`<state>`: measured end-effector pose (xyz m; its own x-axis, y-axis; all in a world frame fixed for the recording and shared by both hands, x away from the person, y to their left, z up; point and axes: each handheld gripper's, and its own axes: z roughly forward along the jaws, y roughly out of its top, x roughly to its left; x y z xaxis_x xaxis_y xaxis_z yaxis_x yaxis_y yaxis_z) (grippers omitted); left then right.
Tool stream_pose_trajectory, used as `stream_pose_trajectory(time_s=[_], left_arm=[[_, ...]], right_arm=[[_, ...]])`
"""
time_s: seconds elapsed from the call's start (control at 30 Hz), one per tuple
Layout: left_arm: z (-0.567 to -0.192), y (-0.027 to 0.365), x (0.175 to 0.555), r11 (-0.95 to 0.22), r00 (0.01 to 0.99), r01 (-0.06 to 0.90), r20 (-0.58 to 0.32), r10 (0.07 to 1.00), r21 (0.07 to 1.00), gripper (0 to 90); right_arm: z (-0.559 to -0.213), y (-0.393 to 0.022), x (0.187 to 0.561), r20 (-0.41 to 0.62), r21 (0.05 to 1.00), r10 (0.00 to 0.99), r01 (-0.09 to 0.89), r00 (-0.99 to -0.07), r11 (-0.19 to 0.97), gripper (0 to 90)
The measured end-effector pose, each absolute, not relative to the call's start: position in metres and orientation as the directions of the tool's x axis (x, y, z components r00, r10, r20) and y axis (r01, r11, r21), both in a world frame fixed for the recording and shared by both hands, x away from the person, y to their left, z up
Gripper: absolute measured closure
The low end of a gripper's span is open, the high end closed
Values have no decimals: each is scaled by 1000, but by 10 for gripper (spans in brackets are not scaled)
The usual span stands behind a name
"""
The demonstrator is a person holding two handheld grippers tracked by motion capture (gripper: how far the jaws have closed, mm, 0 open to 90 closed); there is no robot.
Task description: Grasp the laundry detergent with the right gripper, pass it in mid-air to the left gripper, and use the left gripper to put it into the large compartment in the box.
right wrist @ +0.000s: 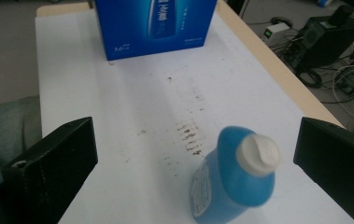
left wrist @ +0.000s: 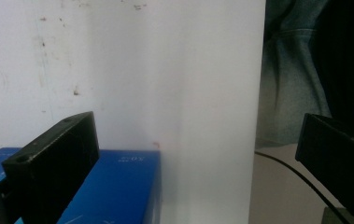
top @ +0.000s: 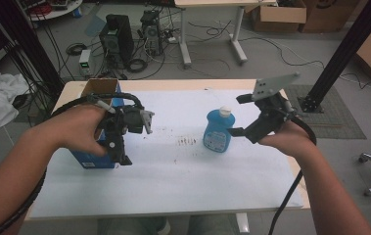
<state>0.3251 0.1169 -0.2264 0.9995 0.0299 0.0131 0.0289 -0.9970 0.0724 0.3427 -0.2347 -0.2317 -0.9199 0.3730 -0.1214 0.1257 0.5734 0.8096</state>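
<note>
A blue liquid bottle [top: 217, 132] with a white cap [top: 226, 112] stands upright right of the table's middle. My right gripper [top: 240, 115] is open just right of it, jaws wide, not touching. In the right gripper view the bottle [right wrist: 233, 179] stands between and beyond the jaws of that gripper [right wrist: 195, 140]. A blue carton [top: 93, 159] with open top flaps sits at the left edge. My left gripper [top: 124, 142] hovers over its near right corner, pointing down, open and empty. In the left gripper view the carton [left wrist: 114, 186] lies under one jaw of the gripper [left wrist: 198, 154].
A white sheet [top: 173, 176] covers the table, with brown smears [top: 188, 142] left of the bottle. On the floor behind are computer towers [top: 117, 39], cables, desk legs [top: 185, 44] and cardboard boxes [top: 278, 17]. A black post [top: 344, 49] stands at the right.
</note>
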Motion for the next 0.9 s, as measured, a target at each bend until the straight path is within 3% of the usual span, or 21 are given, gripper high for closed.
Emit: stream_pose_trajectory(time_s=[0.33,0.9], left_arm=[[-229,121,329,-995,999,29,13,30,91,1],[-232,123,328,-996,1000,28,5,28,80,1]], right_arm=[[-280,-272,341,-78,855,488,194,-869,481,0],[-351,-259,375,-22,864,532,251,-846,436,0]])
